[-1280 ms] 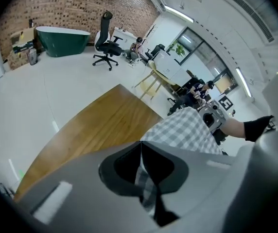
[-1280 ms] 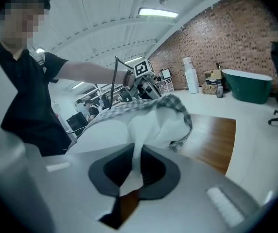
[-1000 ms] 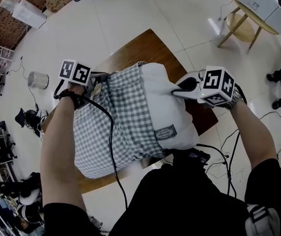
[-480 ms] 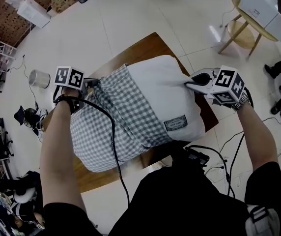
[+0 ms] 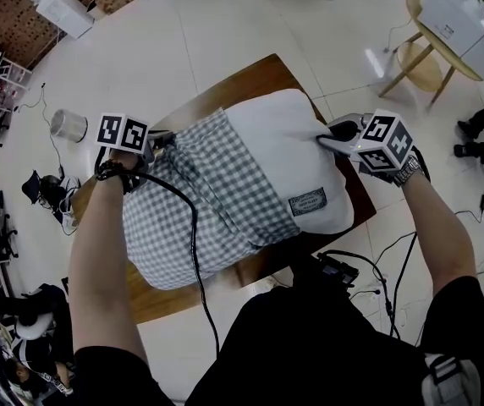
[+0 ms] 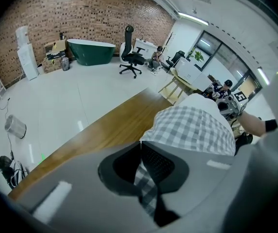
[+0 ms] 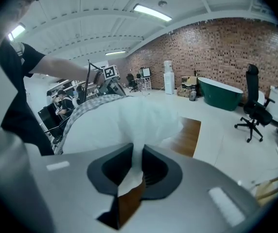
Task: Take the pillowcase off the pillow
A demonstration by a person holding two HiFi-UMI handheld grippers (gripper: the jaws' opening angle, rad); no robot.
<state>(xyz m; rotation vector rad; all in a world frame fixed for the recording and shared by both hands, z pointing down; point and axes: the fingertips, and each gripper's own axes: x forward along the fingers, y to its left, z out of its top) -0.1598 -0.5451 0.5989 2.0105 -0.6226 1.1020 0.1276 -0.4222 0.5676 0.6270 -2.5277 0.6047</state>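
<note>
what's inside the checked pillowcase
One end of the white pillow; the other end sticks out bare. The part inside is covered by the checked pillowcase, so it cannot be seen.

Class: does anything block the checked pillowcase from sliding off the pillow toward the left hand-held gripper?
Nothing visible blocks it. The left hand-held gripper is shut on the pillowcase; only a black cable drapes across the checked cloth.

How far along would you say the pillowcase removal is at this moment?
About half done: one end of the white pillow is bare. In hand: the left tongs grip the checked pillowcase, and the right tongs pinch the pillow's fabric. Remaining: sliding the pillowcase off the covered half.
</note>
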